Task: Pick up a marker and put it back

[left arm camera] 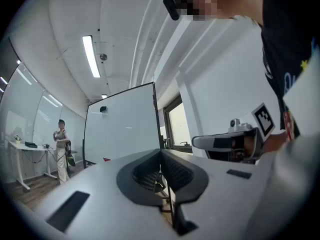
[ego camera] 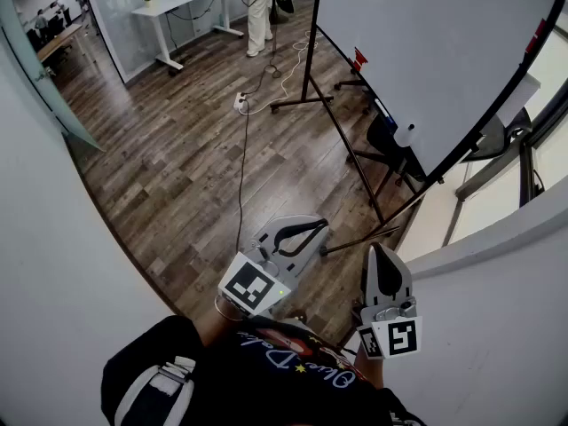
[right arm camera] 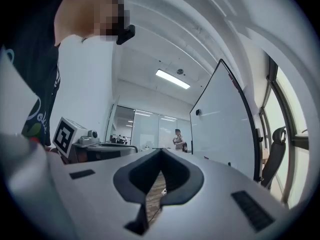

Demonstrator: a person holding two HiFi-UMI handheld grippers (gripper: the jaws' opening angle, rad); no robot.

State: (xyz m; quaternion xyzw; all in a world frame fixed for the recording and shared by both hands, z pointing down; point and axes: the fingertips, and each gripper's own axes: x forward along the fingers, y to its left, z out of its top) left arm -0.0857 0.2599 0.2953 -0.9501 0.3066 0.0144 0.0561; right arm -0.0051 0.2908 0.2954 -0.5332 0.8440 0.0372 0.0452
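A large whiteboard (ego camera: 426,51) on a black rolling stand fills the upper right of the head view. On its lower ledge sit a small red item (ego camera: 358,59), a dark marker-like item (ego camera: 382,110) and a white bottle (ego camera: 406,135). I cannot tell which of them are markers. Both grippers hang low in front of the person, well short of the board. My left gripper (ego camera: 321,226) is shut and empty, its jaws meeting (left arm camera: 161,152). My right gripper (ego camera: 378,250) is shut too, with nothing between its jaws (right arm camera: 160,152).
The floor is wood, with a white cable and a power strip (ego camera: 240,103) on it. A black chair (ego camera: 390,149) stands behind the board's legs. A person (ego camera: 259,11) stands by a white desk (ego camera: 177,7) far off. White walls close in on the left and right.
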